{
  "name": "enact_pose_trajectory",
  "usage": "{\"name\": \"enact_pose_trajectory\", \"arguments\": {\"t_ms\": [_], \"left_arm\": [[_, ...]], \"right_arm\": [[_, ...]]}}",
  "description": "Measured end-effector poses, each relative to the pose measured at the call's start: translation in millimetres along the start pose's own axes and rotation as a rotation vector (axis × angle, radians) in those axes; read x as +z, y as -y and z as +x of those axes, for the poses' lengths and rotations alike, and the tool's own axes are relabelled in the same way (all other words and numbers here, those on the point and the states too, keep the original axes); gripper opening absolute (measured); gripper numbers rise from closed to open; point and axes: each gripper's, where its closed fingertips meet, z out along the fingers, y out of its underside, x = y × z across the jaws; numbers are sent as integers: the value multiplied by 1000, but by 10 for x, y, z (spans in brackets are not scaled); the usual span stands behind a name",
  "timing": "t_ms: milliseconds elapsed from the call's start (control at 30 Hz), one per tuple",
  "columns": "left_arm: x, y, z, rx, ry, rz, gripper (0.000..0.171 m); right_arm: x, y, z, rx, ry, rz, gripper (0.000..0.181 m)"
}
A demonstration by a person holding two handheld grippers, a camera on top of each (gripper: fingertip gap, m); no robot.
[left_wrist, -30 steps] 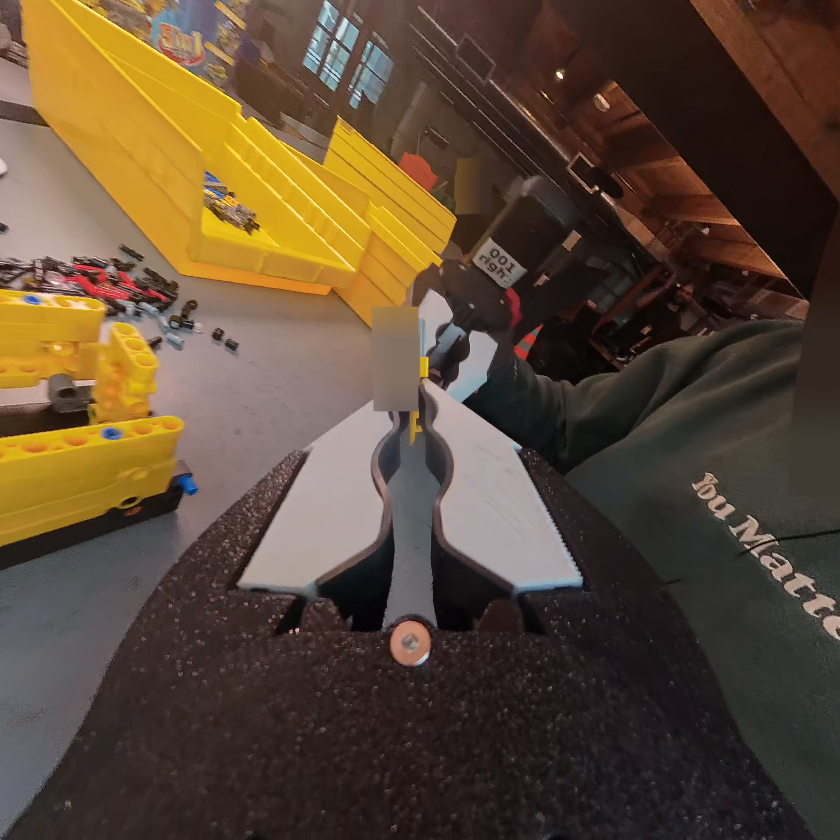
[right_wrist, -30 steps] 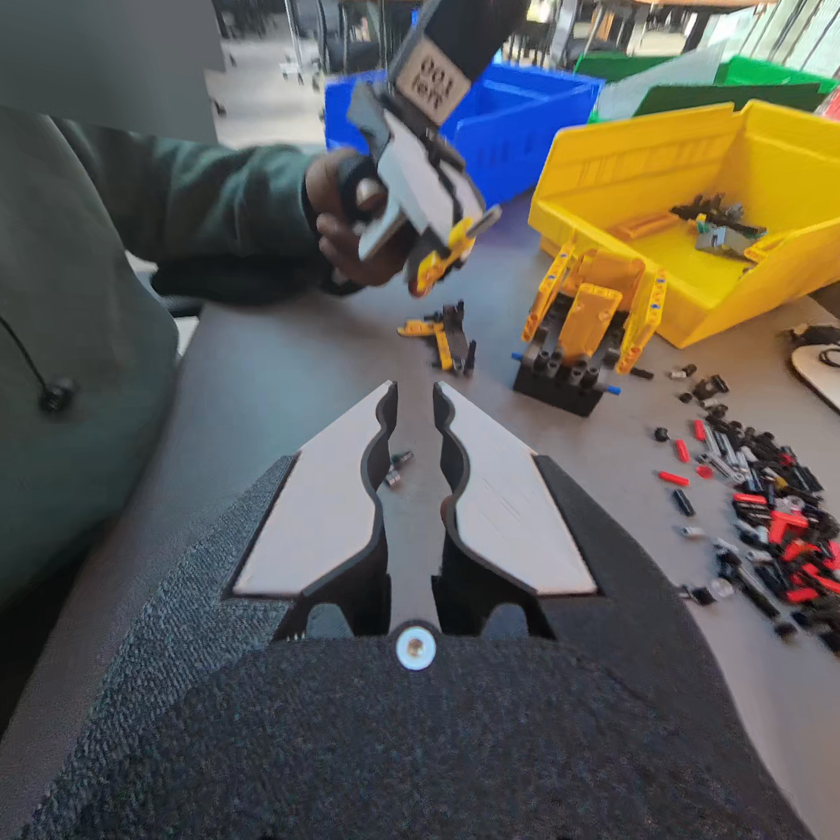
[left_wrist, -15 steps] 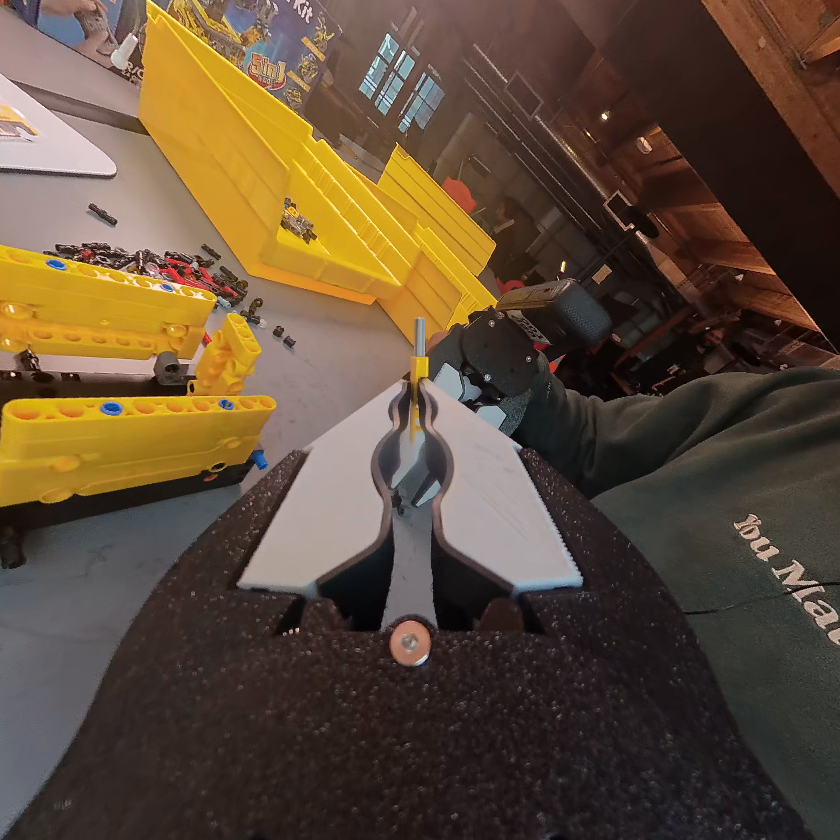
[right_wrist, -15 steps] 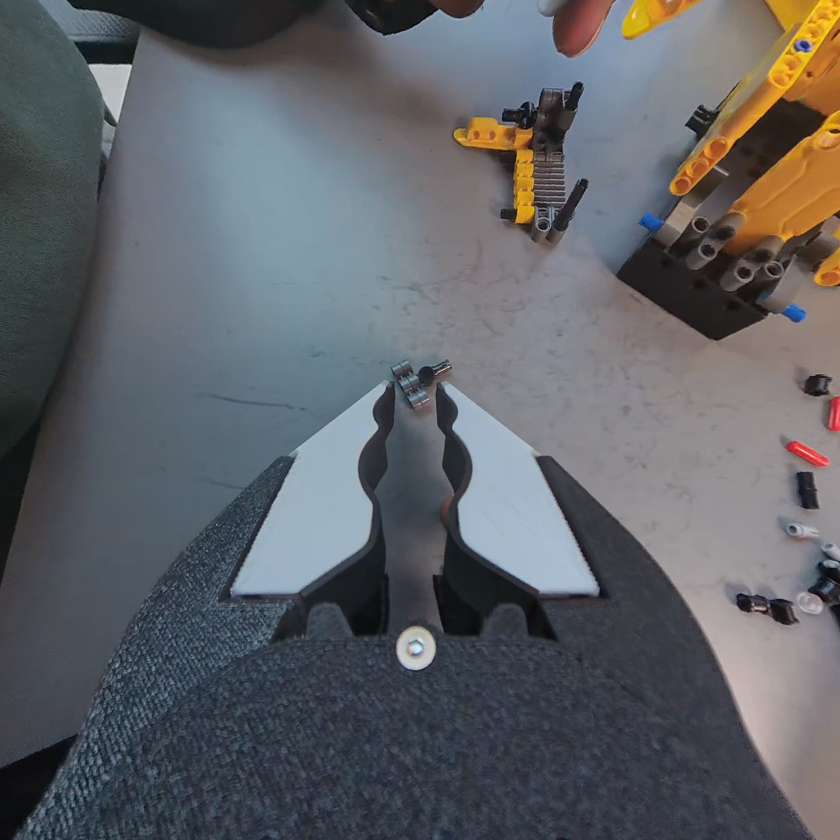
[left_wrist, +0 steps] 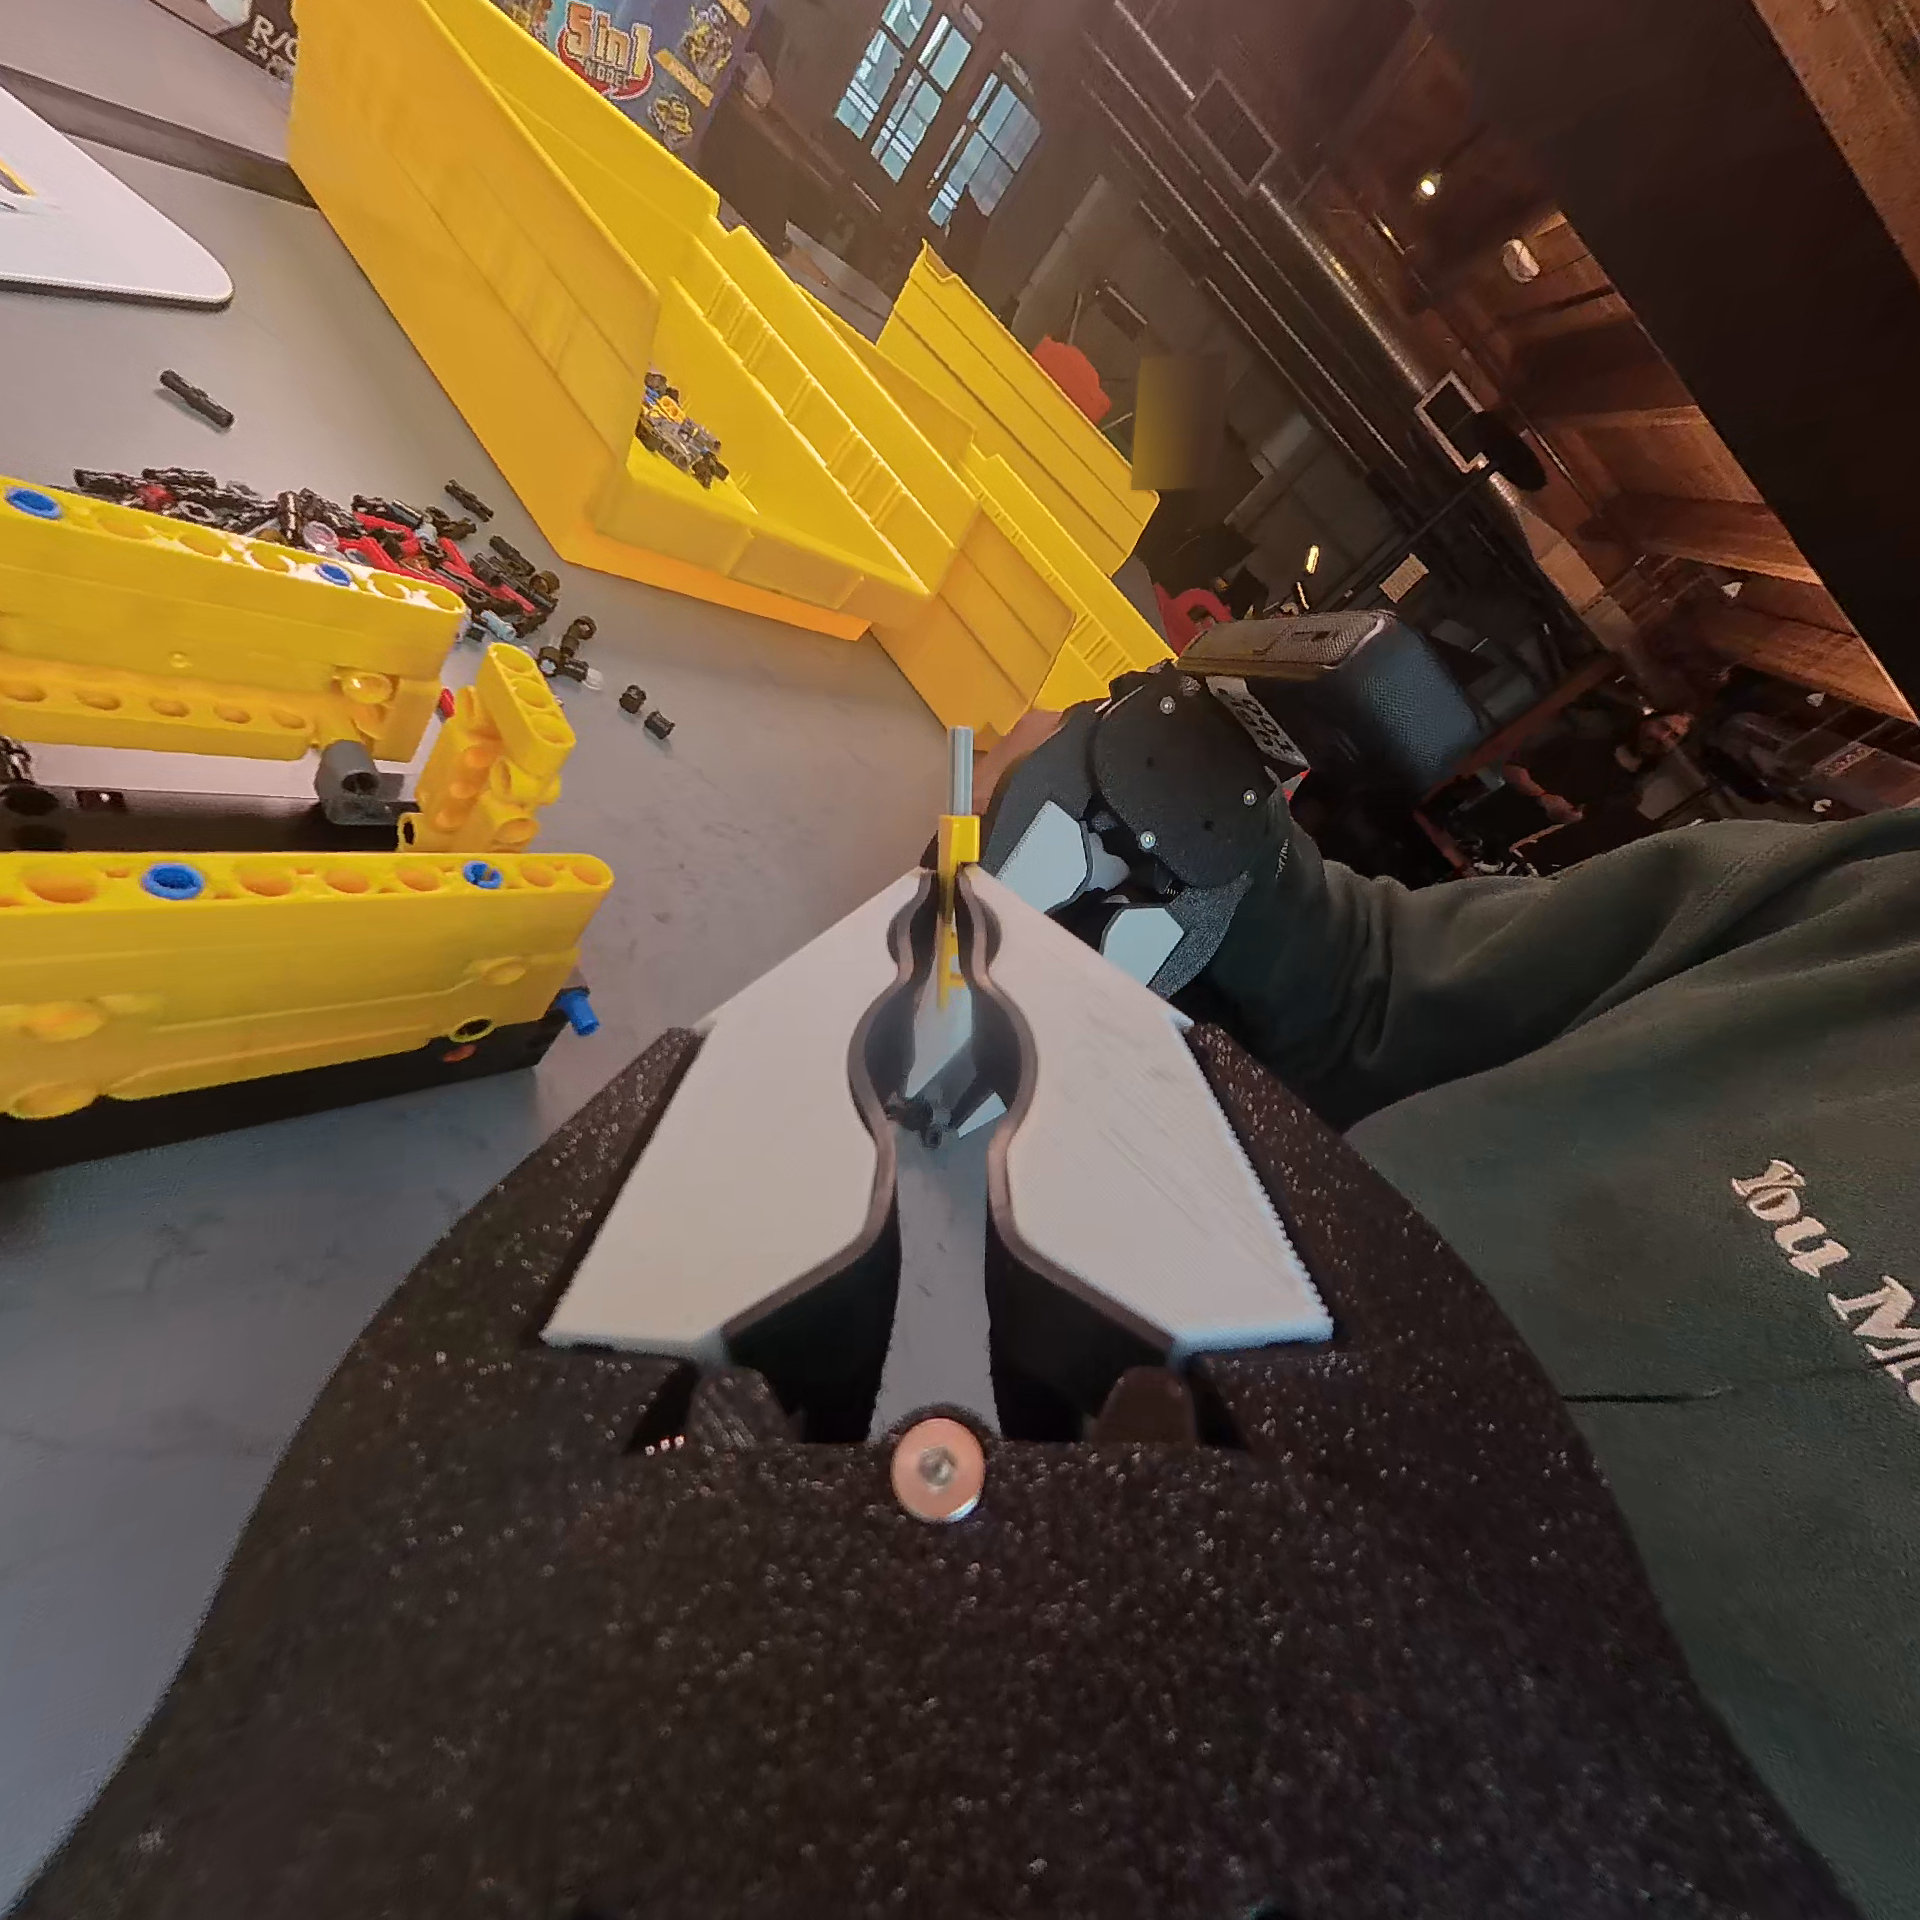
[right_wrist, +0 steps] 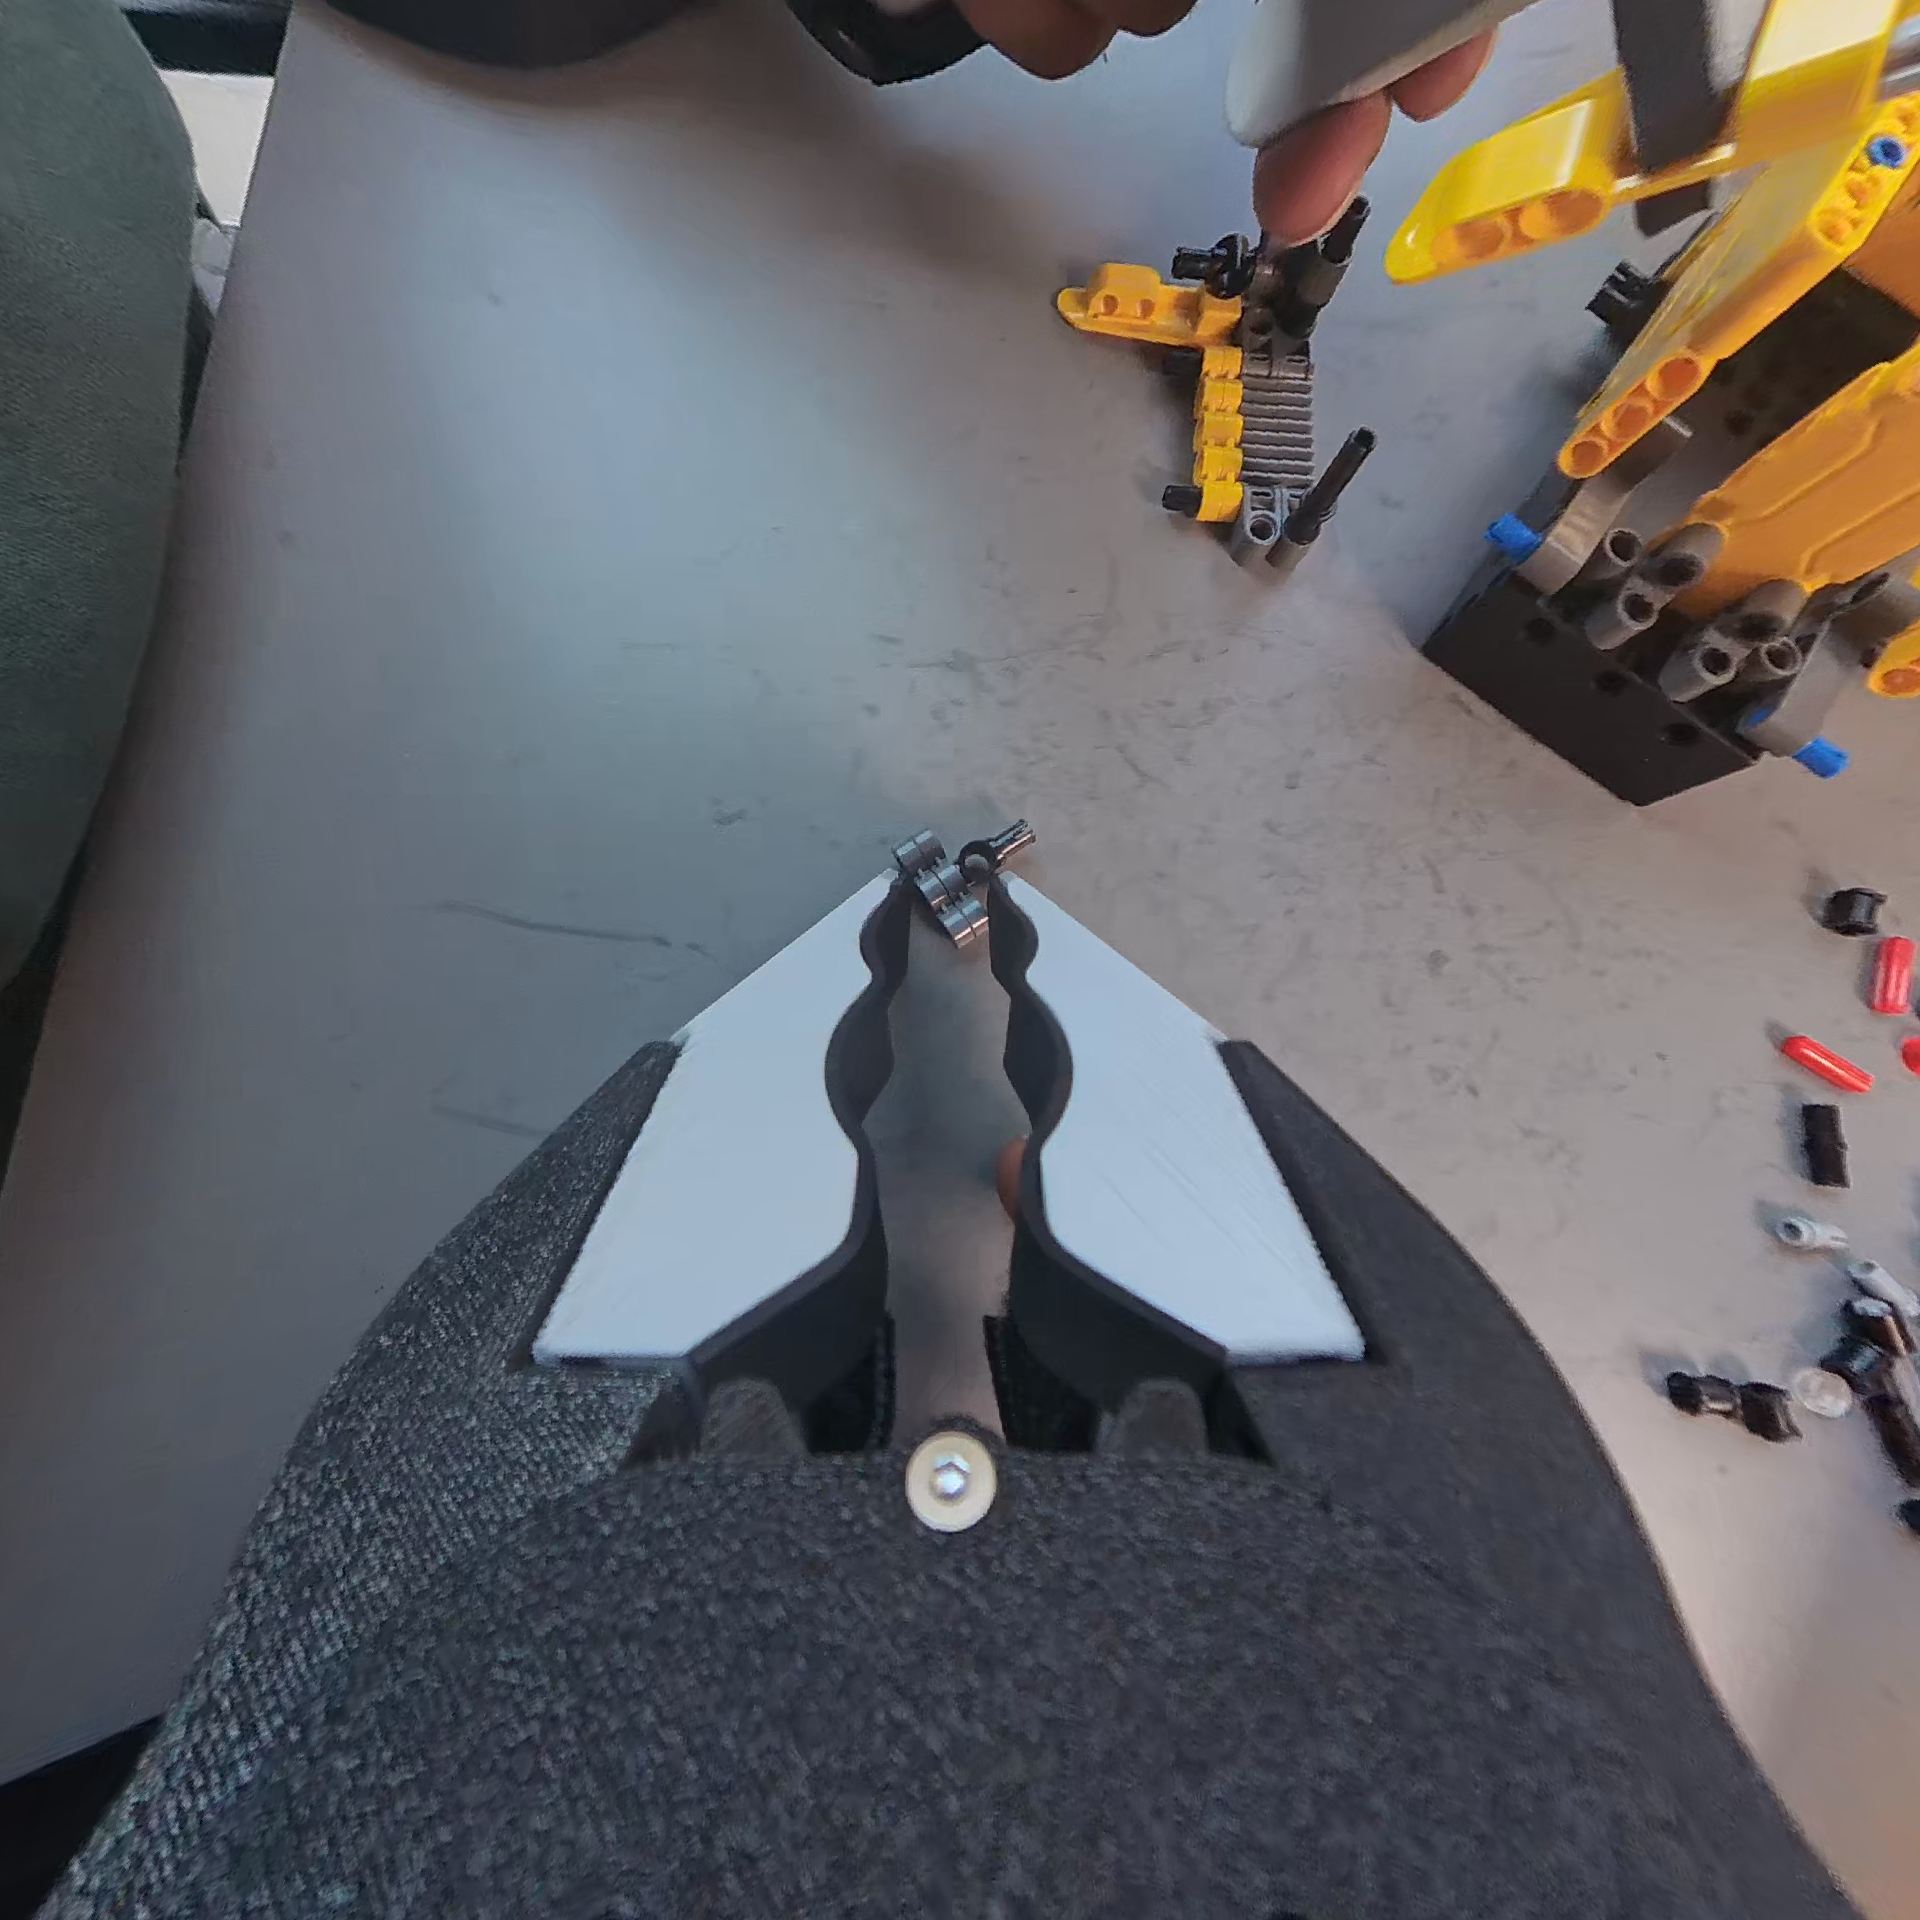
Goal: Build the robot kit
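Nearest to me, the right gripper [right_wrist: 948,883] is down at the scuffed grey tabletop [right_wrist: 623,644], its white fingertips [right_wrist: 1049,914] closing around a small dark grey connector with a black pin [right_wrist: 951,883]; the jaws stand narrowly apart and touch the piece on both sides, though I cannot tell if it is truly pinched yet. The piece lies flat, its long axis slanting across the gap. Beside it the left gripper [left_wrist: 948,883] is shut tight on a thin yellow beam carrying a grey axle [left_wrist: 958,821], held upright with the axle pointing away beyond the tips, probably to keep that end free. Farther off stand a yellow and black brick model [left_wrist: 260,935], scattered red and black pins [left_wrist: 416,540] and yellow storage bins [left_wrist: 727,416].
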Motion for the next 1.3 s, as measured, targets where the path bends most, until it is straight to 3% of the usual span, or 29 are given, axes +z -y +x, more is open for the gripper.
{"name": "enact_pose_trajectory", "arguments": {"t_ms": [400,900,1133,1300], "left_arm": [[35,-60,-27,1,17,-23,2],[43,-76,-20,-2,15,-27,2],[46,-83,-30,-8,16,-28,2],[37,-70,-48,-9,24,-21,2]], "right_arm": [[-38,-71,55,36,-49,-41,14],[-56,-106,0,47,42,-83,8],[-91,-13,127,62,-42,13,8],[-292,205,542,131,-246,204,8]]}}
